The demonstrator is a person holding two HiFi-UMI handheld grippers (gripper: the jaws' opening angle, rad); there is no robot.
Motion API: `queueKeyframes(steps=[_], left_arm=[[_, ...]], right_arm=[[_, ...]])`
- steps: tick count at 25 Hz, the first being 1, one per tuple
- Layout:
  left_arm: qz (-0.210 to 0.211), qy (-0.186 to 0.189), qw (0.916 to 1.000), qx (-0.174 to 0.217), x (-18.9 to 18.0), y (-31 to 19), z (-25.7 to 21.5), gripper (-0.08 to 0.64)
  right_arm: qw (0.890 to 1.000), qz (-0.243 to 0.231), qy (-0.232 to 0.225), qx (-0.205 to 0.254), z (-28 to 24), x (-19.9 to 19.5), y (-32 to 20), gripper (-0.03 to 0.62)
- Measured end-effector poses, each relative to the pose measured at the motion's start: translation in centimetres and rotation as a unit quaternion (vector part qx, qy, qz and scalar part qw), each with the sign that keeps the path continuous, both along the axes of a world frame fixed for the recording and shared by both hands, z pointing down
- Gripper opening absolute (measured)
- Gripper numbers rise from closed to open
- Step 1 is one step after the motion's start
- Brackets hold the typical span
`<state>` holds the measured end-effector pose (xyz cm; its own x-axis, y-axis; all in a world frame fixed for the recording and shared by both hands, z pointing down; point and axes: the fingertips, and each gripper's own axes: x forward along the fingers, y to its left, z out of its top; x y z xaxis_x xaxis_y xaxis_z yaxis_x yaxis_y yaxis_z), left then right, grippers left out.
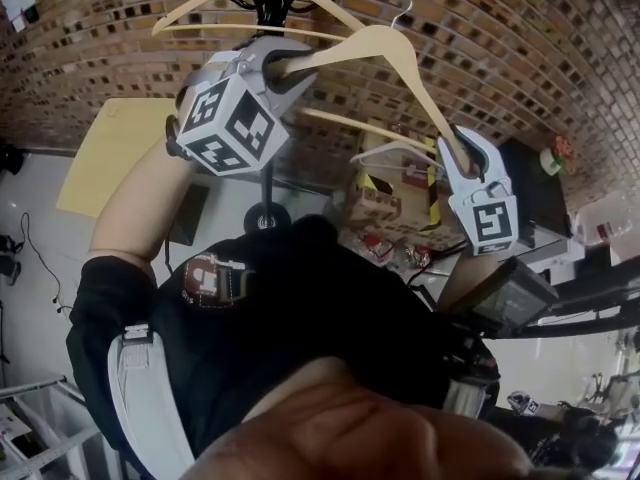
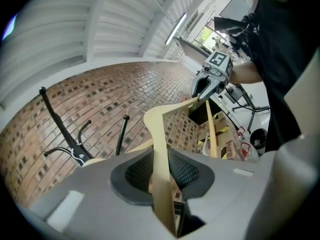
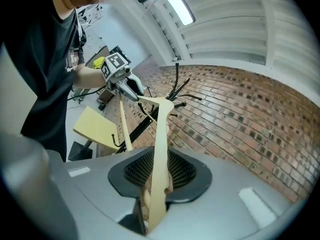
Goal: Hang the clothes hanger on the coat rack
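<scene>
A pale wooden clothes hanger (image 1: 385, 43) with a metal hook (image 1: 402, 8) is held up in front of the brick wall. My left gripper (image 1: 278, 64) is shut on its left end. My right gripper (image 1: 458, 150) is shut on its right end. The black coat rack (image 1: 268, 3) stands just behind and left of the hook, which hangs on nothing. In the left gripper view the hanger (image 2: 160, 144) runs from my jaws (image 2: 162, 179) to the right gripper (image 2: 209, 81), with the rack's arms (image 2: 67, 136) at left. The right gripper view shows the hanger (image 3: 160, 144), my jaws (image 3: 157, 176), the left gripper (image 3: 125, 81) and the rack (image 3: 176, 91).
A second wooden hanger (image 1: 205, 3) hangs on the rack's top arms. Cardboard boxes (image 1: 385, 203) with striped tape sit below the hanger. A yellow board (image 1: 110, 153) leans at left, a dark desk (image 1: 535, 203) stands at right. The rack's round base (image 1: 267, 218) is on the floor.
</scene>
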<state>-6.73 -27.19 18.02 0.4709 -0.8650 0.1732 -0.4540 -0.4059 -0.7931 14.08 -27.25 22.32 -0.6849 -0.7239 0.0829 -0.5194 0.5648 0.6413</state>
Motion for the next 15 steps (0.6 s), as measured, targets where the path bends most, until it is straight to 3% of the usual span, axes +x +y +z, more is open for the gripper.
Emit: queueKeyframes(steps=[9,15], left_arm=[[0.003,-0.004,0.9984,0.056,-8.2,5.2,-6.6,0.094],[0.007,-0.009,0.9945,0.104,-11.5,6.2,-13.0,0.094]], right_arm=[[0.997,0.013,0.012,0.074,-6.7,-8.0,4.5,0.098],[0.991,0.017,0.008,0.131,-12.8,-11.8,5.1,0.1]])
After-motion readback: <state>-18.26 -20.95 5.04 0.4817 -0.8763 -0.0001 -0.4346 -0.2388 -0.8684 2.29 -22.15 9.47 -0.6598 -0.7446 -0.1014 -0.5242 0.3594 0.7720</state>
